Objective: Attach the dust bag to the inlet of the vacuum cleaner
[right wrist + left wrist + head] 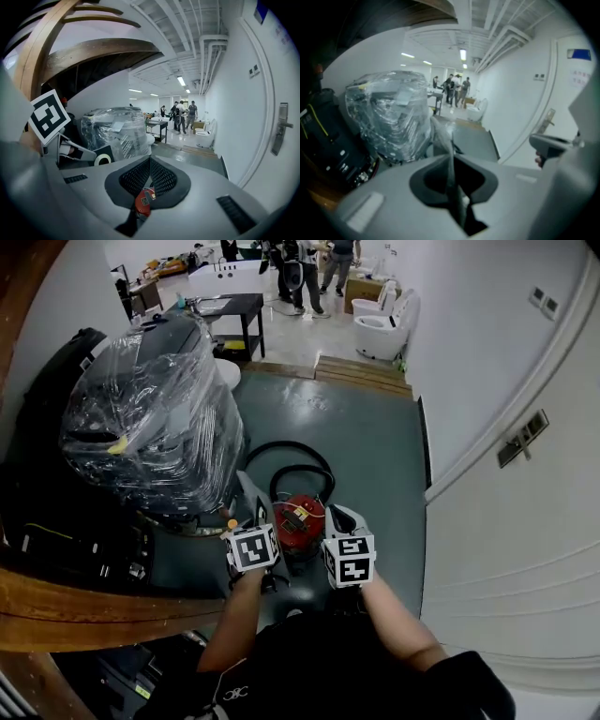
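A small red vacuum cleaner [300, 521] sits on the dark green floor, with its black hose [291, 457] looped behind it. In the right gripper view the red vacuum cleaner [144, 200] shows through the gap under the jaws. My left gripper [251, 498] hovers over its left side and my right gripper [339, 515] over its right side. In the left gripper view the left gripper [450, 145] has its jaws meeting along a thin seam, with nothing between them. The right gripper [150, 164] is shut and empty too. No dust bag shows in any view.
A big bundle wrapped in clear plastic [155, 418] stands close on the left, with black cases [56, 521] beside it. A curved wooden beam [94, 601] runs near my body. A white wall and door [525, 521] close the right side. A black table [230, 310], toilets [384, 329] and people [305, 268] are far back.
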`<state>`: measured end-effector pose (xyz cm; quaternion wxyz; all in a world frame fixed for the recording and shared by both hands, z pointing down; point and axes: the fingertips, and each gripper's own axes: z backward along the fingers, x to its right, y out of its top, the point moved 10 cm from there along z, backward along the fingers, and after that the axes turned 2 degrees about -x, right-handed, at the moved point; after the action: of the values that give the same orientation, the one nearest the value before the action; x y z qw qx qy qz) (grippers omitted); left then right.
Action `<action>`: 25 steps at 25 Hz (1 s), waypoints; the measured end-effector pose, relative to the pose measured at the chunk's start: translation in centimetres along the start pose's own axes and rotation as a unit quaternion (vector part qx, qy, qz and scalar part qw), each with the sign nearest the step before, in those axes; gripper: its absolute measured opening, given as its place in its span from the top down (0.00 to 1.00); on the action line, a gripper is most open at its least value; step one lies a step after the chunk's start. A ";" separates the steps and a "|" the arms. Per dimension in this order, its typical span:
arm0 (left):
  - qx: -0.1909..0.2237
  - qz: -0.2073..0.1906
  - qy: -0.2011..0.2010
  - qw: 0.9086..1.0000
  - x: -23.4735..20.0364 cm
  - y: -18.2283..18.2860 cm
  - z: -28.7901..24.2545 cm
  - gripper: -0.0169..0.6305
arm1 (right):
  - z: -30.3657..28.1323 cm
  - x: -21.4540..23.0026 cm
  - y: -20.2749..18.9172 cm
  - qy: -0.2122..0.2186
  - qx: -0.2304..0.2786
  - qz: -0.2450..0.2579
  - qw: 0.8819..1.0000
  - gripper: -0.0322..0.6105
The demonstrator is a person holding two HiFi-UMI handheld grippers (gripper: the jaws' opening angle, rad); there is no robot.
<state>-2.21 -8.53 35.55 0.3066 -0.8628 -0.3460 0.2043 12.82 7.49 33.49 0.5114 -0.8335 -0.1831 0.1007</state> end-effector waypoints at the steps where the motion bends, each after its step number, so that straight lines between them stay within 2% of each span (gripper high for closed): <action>1: -0.002 0.012 0.013 1.000 -0.6 0.1 -0.3 0.93 | -0.8 0.3 0.1 0.012 -0.005 0.004 1.000 0.96; 5: -0.010 0.059 0.059 0.997 -2.5 -0.2 -1.6 0.93 | -3.5 2.2 0.4 0.048 -0.040 0.012 0.998 0.96; 13: -0.033 0.127 0.134 0.982 -4.4 -3.2 -3.9 0.93 | -9.4 3.9 -0.6 0.113 -0.103 0.041 0.987 0.96; 20: -0.047 0.183 0.183 0.965 -5.5 -8.1 -5.8 0.93 | -14.5 4.5 -3.5 0.185 -0.165 0.079 0.966 0.96; 25: -0.048 0.200 0.195 0.959 -5.9 -13.0 -9.0 0.93 | -18.4 4.1 -7.1 0.223 -0.210 0.110 0.946 0.96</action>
<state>-7.25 -8.90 51.65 0.2793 -0.9511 -0.1097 0.0728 21.63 -2.96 48.30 0.3386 -0.9380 0.0117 -0.0730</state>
